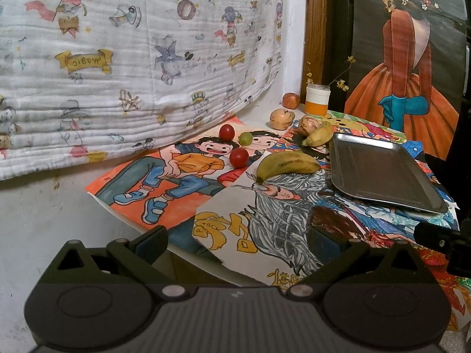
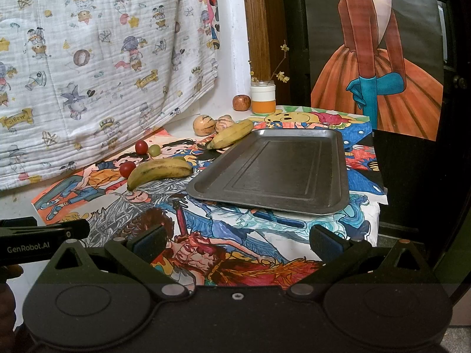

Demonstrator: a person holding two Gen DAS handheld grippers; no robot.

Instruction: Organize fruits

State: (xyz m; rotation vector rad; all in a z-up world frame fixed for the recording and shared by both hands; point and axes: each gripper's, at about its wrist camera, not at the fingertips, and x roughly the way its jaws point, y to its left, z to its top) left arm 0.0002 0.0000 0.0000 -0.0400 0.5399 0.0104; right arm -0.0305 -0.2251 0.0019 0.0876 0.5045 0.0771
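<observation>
A bare metal tray (image 1: 382, 173) (image 2: 273, 170) lies on the drawing-covered table. Left of it lie a large banana (image 1: 287, 164) (image 2: 159, 172) and a smaller banana (image 1: 319, 135) (image 2: 234, 133). Two red tomatoes (image 1: 226, 131) (image 1: 239, 157) (image 2: 141, 146) (image 2: 127, 169) and a green grape (image 1: 245, 138) (image 2: 154, 150) sit further left. Two tan melons (image 1: 282, 115) (image 1: 309, 125) (image 2: 204, 124) and an apple (image 1: 291, 100) (image 2: 241, 102) rest at the back. My left gripper (image 1: 235, 242) and right gripper (image 2: 238, 242) both hang open near the table's front edge, holding nothing.
A white and orange jar (image 1: 317, 100) (image 2: 263, 97) with yellow flower twigs stands at the back by the apple. A printed cloth (image 1: 117, 58) hangs along the left wall. A large painting (image 2: 379, 58) leans behind the tray. The table's right edge drops off beside the tray.
</observation>
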